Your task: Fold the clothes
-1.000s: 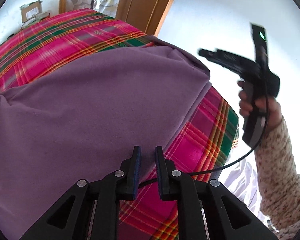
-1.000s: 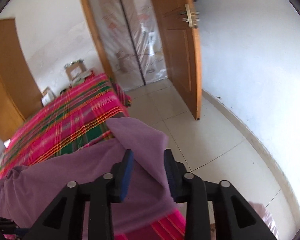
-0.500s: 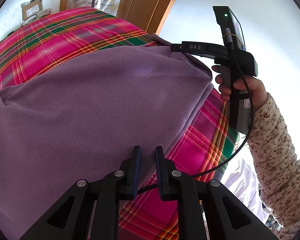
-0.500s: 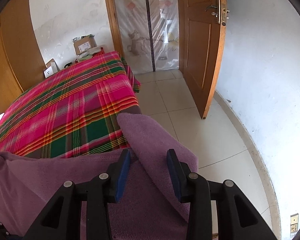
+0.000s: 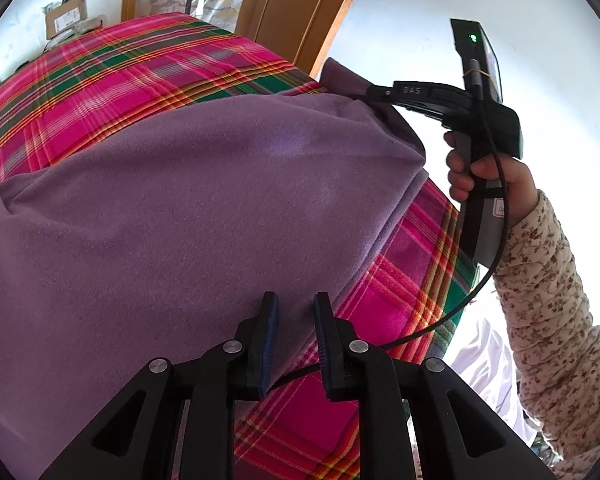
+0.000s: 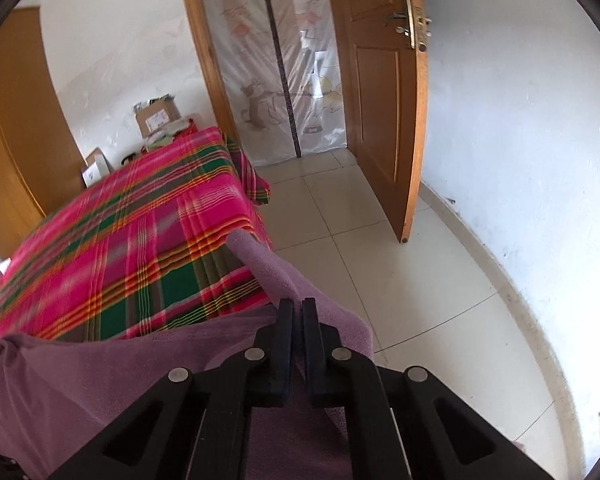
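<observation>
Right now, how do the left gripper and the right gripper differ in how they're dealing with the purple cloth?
The right gripper is shut on the corner of the purple cloth; the left gripper has a gap between its fingers, its pads pressing nothing. The right one works at the cloth's far corner by the bed's edge; the left one sits over the near edge. Both are black with blue pads.

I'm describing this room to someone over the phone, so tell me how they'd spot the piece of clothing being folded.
Find the bed with the pink, green and orange plaid cover opposite the wooden door. Spread over its near end lies the purple fleece garment, one corner pinched in the right gripper. It is the only plain, single-coloured fabric on the bed.
</observation>
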`<state>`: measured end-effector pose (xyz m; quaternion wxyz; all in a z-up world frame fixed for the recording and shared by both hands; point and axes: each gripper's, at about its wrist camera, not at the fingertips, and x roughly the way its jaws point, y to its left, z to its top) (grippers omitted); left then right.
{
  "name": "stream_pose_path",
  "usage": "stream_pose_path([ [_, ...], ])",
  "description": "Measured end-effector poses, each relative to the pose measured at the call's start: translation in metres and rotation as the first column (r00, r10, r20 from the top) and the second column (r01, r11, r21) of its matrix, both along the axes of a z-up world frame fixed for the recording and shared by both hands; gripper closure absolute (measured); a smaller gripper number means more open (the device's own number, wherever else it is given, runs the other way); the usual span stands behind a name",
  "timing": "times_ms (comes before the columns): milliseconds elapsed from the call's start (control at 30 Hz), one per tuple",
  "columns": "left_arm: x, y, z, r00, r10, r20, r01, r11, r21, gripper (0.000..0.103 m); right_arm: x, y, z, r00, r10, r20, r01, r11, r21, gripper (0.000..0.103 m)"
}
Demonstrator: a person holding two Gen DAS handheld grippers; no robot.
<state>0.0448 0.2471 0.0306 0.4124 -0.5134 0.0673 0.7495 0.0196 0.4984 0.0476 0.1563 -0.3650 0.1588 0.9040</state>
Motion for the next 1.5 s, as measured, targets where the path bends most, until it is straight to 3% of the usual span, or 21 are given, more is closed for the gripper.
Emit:
stream_pose_path([
  [367,0.003,-0.007,0.001,1.000,0.000,0.005,0.000,1.000,0.003,0.084,0.034,0.059,-0.002,0.974,-0.209,-0.083,0.191,0.964,-0.183,0.099],
  [600,0.002,-0.004,-0.001,1.000,-0.004,0.004,0.004,1.000,-0.001,0.084,0.058,0.093,-0.025,0.947,-0.318,-0.054,0.288,0.909,-0.301,0.099],
  [833,0.002,-0.006,-0.001,1.000,-0.004,0.008,0.004,1.000,0.001,0.084,0.071,0.107,-0.046,0.912,-0.410,0.021,0.393,0.858,-0.331,0.097],
  [933,0.004,-0.007,0.000,1.000,-0.005,0.010,0.005,1.000,0.001,0.084,0.074,0.109,-0.049,0.909,-0.416,0.034,0.402,0.852,-0.335,0.097],
  [1067,0.003,-0.008,0.000,1.000,-0.005,0.016,0.005,1.000,0.005,0.084,0.078,0.097,-0.042,0.928,-0.372,0.021,0.357,0.870,-0.341,0.096],
  [1267,0.006,-0.014,0.003,1.000,-0.003,0.018,0.003,1.000,0.020,0.084,0.084,0.071,-0.042,0.966,-0.259,0.008,0.239,0.877,-0.417,0.080],
  [1367,0.007,-0.017,0.002,1.000,-0.010,0.021,0.010,1.000,0.016,0.084,0.094,0.067,-0.053,0.966,-0.260,0.019,0.233,0.831,-0.505,0.072],
  [1500,0.005,-0.020,0.003,1.000,-0.013,0.023,0.013,1.000,0.014,0.084,0.103,0.064,-0.064,0.962,-0.271,0.022,0.230,0.770,-0.595,0.068],
])
